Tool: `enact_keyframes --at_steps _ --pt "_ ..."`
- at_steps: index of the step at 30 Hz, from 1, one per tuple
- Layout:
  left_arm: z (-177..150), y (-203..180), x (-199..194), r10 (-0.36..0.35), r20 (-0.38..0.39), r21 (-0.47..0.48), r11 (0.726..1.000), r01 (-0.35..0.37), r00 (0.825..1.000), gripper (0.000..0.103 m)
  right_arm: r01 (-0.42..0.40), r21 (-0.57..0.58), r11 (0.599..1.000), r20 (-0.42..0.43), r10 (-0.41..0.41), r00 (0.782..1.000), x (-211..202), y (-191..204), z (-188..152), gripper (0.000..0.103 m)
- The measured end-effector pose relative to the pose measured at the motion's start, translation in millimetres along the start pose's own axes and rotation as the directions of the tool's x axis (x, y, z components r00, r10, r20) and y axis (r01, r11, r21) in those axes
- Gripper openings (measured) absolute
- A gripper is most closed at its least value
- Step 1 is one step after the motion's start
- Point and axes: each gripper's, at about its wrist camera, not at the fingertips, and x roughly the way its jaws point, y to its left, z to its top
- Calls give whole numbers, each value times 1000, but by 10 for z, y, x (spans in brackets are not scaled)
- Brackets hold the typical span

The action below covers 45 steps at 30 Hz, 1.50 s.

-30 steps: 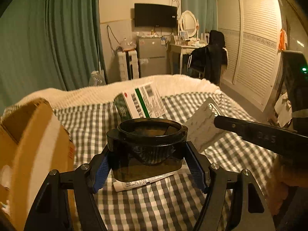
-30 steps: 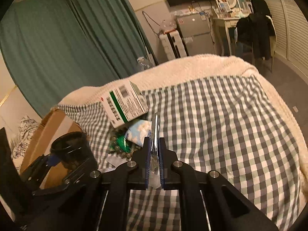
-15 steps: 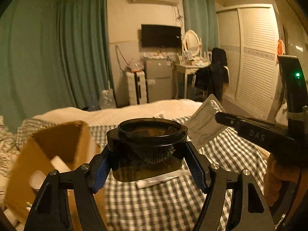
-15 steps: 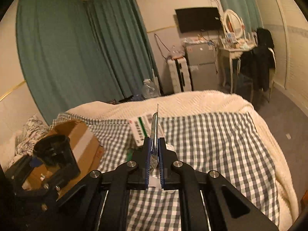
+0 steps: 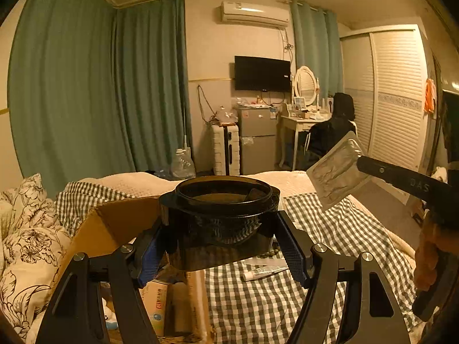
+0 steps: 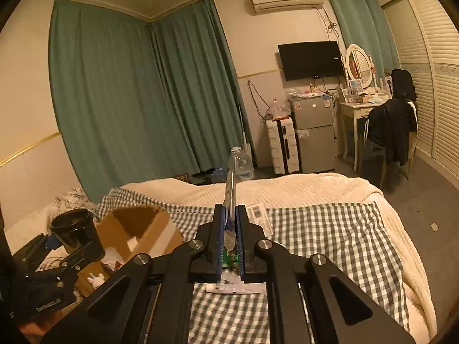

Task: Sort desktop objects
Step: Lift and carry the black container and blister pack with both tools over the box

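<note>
My left gripper [image 5: 222,243] is shut on a dark, open-topped round jar [image 5: 221,218], held upright over the near edge of an open cardboard box [image 5: 114,226]. From the right wrist view the same jar [image 6: 76,229] hangs at the far left above the box [image 6: 137,223]. My right gripper [image 6: 229,229] is shut on a flat silvery foil packet [image 6: 231,189], seen edge-on there. The left wrist view shows that packet [image 5: 335,172] raised at the right, with a hand on the gripper's handle. A small white tube [image 5: 262,272] lies on the checked bedspread [image 5: 330,258].
Inside the box lie a small carton [image 5: 157,301] and a white toy rabbit [image 6: 96,279]. A white printed box [image 6: 259,219] peeks out behind my right fingers. Flowered pillows [image 5: 25,243] sit left of the box. Fridge, suitcase and dressing table stand beyond the bed.
Both grippers have risen and tilted up, so more of the room shows. The left one has carried the jar leftward over the cardboard box. Both grips are unchanged.
</note>
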Motion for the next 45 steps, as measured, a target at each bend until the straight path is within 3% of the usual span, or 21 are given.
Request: enact_keyframes --at_steps 7,14,19,25,37,45 --pt "-62 316 -27 55 -2 -22 998 -55 998 73 -37 -39 999 35 39 999 15 256 -12 7" --pt "-71 687 33 81 -39 -83 993 -84 996 73 -62 -40 997 10 62 998 215 424 -81 7" --pt "-93 827 27 103 -50 -77 991 -107 993 73 -78 -60 995 0 78 997 257 560 -125 7" --pt "-133 991 82 99 -77 -96 990 -107 992 73 -46 -102 994 10 48 999 310 820 -175 7" --pt "-208 1345 222 146 -123 -97 983 -158 982 73 -180 -182 967 -59 172 983 571 1383 -396 7" --pt "-345 1506 452 151 -209 -108 979 -176 966 73 -245 -214 946 -124 223 967 823 1585 -574 7"
